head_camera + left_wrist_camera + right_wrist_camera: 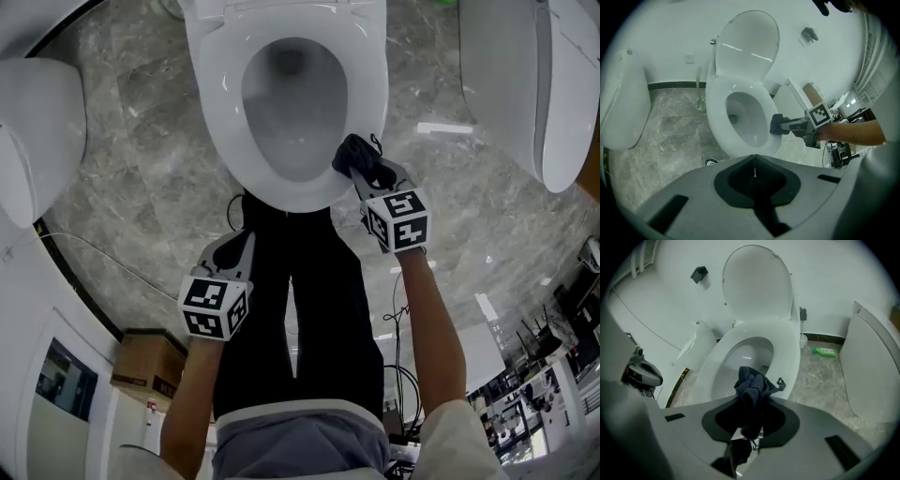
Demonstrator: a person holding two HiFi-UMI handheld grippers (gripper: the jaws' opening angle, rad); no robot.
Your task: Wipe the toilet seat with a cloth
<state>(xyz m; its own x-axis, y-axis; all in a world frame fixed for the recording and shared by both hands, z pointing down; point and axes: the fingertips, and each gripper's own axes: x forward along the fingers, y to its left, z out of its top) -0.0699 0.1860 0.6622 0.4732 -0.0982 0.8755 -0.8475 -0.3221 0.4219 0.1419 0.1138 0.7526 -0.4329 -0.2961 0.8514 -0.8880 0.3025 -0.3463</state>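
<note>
Since R gripper (370, 183) is clamped on the dark cloth (356, 157) at frame centre, wad meets toilet seat (211, 94) rim — L gripper (228, 255), jaws together, empty, kept clear lower left.

Toilet seat (367, 103), 12 o'clock: smooth, glossy white plastic.
Cloth (751, 387), pinched in my right gripper (749, 427): dark, soft, nubby fabric, matt.
Right gripper and my left gripper (754, 171): matt grey plastic shells.
Floor (150, 159), 9 o'clock: polished, grey-veined stone.
</note>
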